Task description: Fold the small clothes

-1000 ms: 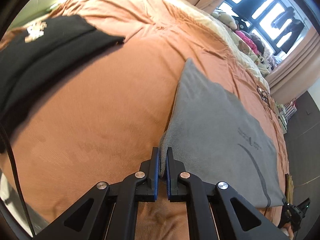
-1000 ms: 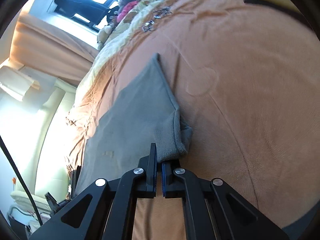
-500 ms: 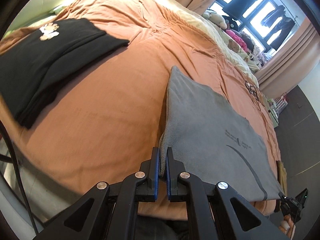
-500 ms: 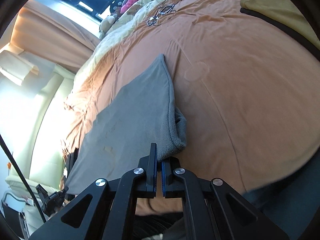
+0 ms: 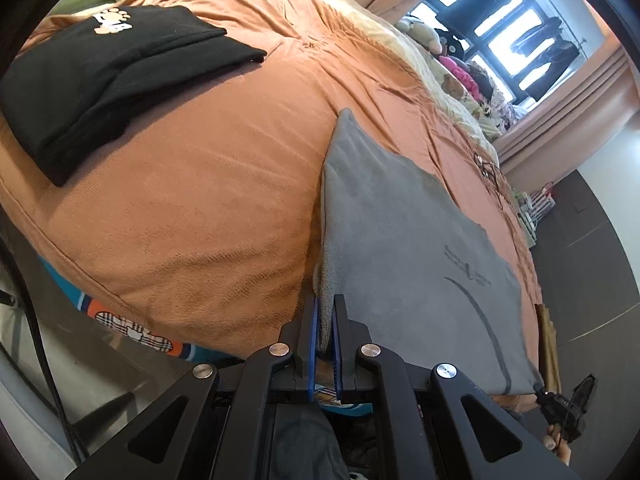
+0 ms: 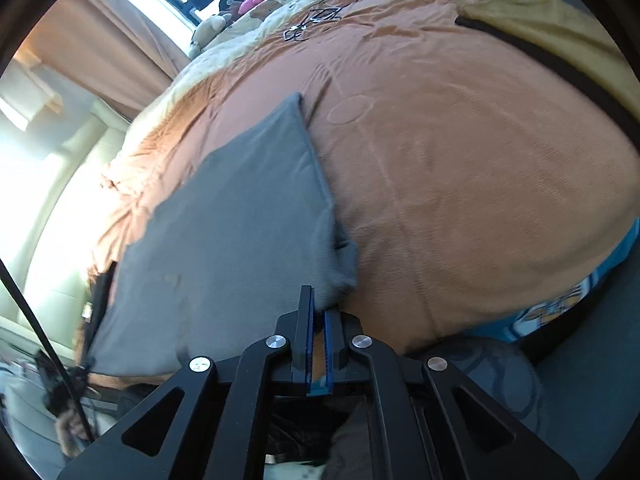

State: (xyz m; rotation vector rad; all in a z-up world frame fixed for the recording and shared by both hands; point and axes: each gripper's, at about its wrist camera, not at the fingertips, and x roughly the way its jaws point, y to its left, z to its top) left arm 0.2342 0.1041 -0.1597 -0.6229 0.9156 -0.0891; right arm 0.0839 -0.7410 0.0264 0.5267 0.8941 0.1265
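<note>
While left gripper fingers pinch grey garment corner | right gripper fingers just parting, hem between | orange bedspread bare leftward

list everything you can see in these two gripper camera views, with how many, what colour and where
grey garment: one, grey, flat on the bed, near corners at both grippers
black garment: one, black with a pale print, folded, far left of the bed
bed cover: one, orange
yellow cloth: one, yellow, far right bed edge
soft toys: several, mixed colours, by the window
left hand-held gripper: black, blue pads, shut on the grey garment
right hand-held gripper: black, blue pads, jaws just opening, garment corner at the tips
</note>
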